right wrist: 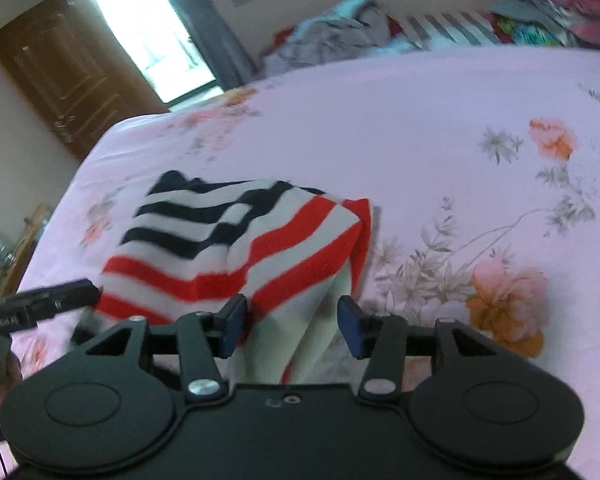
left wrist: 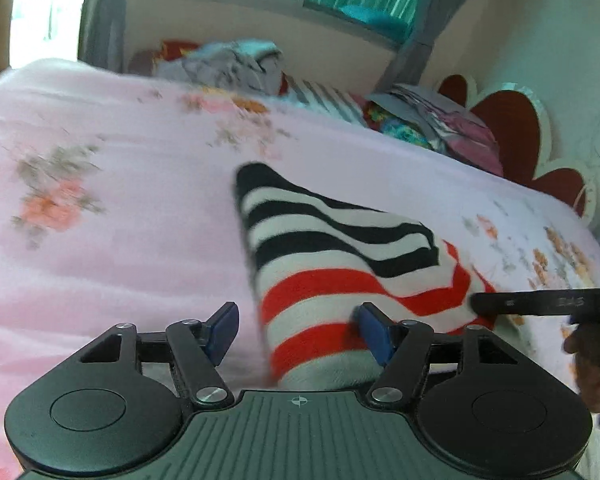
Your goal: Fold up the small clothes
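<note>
The striped top lay half-folded on the bed; both the left gripper and right gripper had jaws wide apart, gripping nothing. Best to pinch matching edges evenly

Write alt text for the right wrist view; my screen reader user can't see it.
The open right hand-held gripper straddles the near edge of a striped garment, banded black-and-white and red-and-white, lying on a pink floral bedsheet. The left hand-held gripper reaches in from the left edge, and a pile of clothes sits at the bed's far side.
</note>
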Tool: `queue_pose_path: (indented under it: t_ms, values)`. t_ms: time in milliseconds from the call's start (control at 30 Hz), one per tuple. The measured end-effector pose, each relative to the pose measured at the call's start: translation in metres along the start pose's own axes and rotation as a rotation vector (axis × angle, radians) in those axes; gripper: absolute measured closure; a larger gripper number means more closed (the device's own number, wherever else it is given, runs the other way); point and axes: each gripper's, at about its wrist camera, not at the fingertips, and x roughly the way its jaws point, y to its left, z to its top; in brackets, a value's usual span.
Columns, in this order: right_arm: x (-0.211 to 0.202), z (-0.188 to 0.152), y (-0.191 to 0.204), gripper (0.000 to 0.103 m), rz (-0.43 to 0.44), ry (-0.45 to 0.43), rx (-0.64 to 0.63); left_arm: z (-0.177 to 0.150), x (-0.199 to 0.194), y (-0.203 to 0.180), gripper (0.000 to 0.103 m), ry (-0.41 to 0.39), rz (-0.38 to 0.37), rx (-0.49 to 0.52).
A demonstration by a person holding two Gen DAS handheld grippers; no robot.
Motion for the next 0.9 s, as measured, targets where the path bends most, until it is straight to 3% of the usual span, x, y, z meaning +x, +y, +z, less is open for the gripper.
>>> queue_pose_path:
  t_ms: [33,133,233,333,400,533,667,767,800,900]
  values:
    - [0.002,-0.001,0.001,0.082,0.009,-0.008,-0.019,0.0,0.006,-0.004,0.044,0.001,-0.004,0.011]
    - [-0.007,-0.013,0.013,0.091,-0.068,-0.069,-0.141,-0.002,0.012,-0.028,0.046,-0.041,0.026,0.148]
    - [-0.003,-0.023,0.018,0.09,-0.16,-0.079,-0.268,-0.004,0.029,-0.042,0.046,-0.029,0.05,0.247]
    - [0.001,-0.013,0.009,0.086,-0.146,-0.059,-0.203,0.003,0.031,-0.044,0.046,-0.01,0.046,0.273]
    - [-0.008,-0.008,0.011,0.077,-0.179,-0.07,-0.19,0.008,0.015,-0.044,0.046,-0.022,0.052,0.265]
    - [-0.055,-0.02,0.026,0.079,-0.147,-0.151,-0.185,-0.001,-0.036,-0.053,0.046,-0.06,0.032,0.242]
    - [-0.065,-0.05,0.052,0.082,-0.115,-0.091,-0.309,-0.035,-0.058,-0.077,0.046,-0.031,0.016,0.271]
    - [-0.043,-0.068,0.06,0.089,-0.218,-0.008,-0.414,-0.055,-0.048,-0.082,0.046,0.011,0.075,0.285]
    - [-0.036,-0.071,0.058,0.085,-0.248,0.006,-0.436,-0.058,-0.044,-0.082,0.046,0.012,0.084,0.293]
    - [-0.032,-0.069,0.052,0.085,-0.231,0.0,-0.398,-0.057,-0.04,-0.082,0.046,0.007,0.111,0.273]
